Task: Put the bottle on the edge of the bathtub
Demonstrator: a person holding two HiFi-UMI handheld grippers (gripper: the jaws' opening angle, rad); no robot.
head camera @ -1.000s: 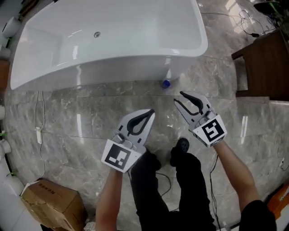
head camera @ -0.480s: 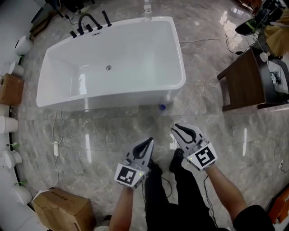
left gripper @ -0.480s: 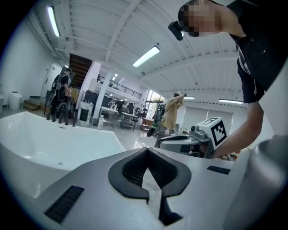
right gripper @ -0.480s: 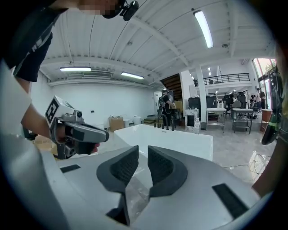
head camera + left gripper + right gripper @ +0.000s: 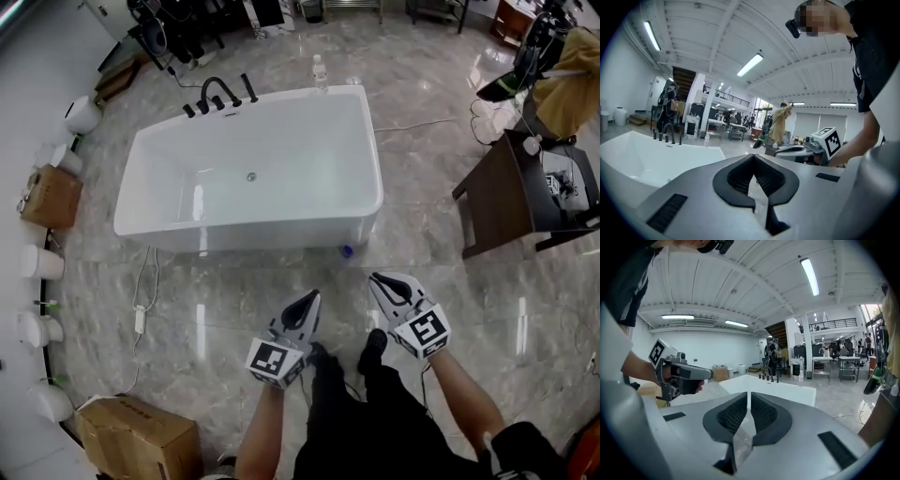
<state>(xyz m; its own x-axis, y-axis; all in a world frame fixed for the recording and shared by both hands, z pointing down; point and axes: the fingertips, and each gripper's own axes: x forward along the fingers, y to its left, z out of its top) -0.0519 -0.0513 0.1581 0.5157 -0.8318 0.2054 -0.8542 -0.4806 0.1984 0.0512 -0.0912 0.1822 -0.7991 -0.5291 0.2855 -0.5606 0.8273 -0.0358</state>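
You are holding the left gripper (image 5: 315, 296), jaws together, and right gripper (image 5: 375, 279), jaws just closing on nothing, short of the bathtub (image 5: 373, 169), since the bottle (image 5: 320, 67) is standing beyond it.

We view the bathtub (image 5: 262, 234) steeply from overhead (standing height); both gripper cameras look almost level along their jaws, sharing its rim.

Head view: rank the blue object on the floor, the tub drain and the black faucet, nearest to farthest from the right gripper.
1. Blue object, floor beside tub.
2. Drain, tub bottom.
3. Black faucet, far rim.
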